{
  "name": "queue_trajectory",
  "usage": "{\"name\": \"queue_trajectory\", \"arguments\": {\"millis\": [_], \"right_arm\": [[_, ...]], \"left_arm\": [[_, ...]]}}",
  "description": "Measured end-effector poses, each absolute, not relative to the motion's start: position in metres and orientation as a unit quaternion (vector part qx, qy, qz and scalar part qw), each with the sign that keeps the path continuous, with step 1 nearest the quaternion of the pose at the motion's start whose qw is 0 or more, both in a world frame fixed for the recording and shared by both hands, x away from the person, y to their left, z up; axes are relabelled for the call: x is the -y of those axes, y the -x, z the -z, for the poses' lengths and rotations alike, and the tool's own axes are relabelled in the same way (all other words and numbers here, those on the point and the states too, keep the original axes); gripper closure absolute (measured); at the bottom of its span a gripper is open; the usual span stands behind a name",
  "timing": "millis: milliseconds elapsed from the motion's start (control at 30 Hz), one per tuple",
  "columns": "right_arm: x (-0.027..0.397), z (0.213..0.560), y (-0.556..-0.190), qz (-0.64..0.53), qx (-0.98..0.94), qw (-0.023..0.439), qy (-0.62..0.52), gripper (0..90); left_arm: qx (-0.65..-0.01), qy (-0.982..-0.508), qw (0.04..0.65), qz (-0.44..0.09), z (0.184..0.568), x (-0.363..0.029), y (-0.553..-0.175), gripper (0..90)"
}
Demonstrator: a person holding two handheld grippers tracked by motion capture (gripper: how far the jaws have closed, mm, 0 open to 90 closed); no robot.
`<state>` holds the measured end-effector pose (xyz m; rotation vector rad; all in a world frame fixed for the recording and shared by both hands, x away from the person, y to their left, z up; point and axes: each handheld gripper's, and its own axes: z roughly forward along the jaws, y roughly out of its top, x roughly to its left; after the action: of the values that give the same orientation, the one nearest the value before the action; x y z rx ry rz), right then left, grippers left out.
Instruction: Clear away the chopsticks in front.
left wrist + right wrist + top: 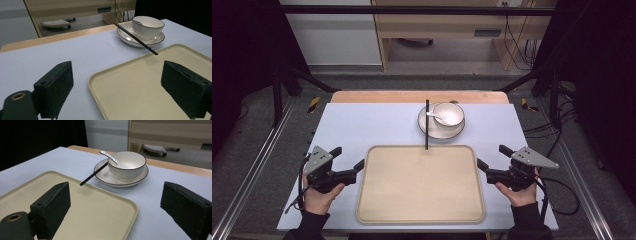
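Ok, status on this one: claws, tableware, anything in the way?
Left claw open, right claw open, flanking tray. Bowl with spoon on plate; chopsticks bridge plate to tray rim. Nothing obstructing.

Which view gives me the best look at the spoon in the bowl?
The right gripper view: the spoon shows whole, handle leaning over the rim of the bowl. The high view shows it small, from above. In the left gripper view the bowl's wall hides all but a trace.

One tray (pixel 420 184), one plate (pixel 432 131), one bowl (pixel 448 114), one spoon (pixel 438 117), one black chopstick (pixel 427 125), two claws.
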<state>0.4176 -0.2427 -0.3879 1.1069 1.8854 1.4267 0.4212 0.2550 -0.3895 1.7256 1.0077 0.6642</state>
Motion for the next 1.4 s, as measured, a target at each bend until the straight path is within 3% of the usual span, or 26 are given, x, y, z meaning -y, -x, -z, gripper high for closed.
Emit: {"name": "queue_trajectory", "arguments": {"millis": [533, 1400], "right_arm": [[0.242, 0.383, -0.416, -0.530, -0.693, 0.270, -0.408, 9.3], [0.241, 0.384, -0.416, -0.525, -0.693, 0.271, -0.412, 9.0]], "left_arm": [[-0.401, -0.712, 0.507, -0.275, 0.372, -0.205, -0.454, 10.8], [-0.382, -0.752, 0.471, -0.257, 0.381, -0.114, -0.529, 13.0]]}}
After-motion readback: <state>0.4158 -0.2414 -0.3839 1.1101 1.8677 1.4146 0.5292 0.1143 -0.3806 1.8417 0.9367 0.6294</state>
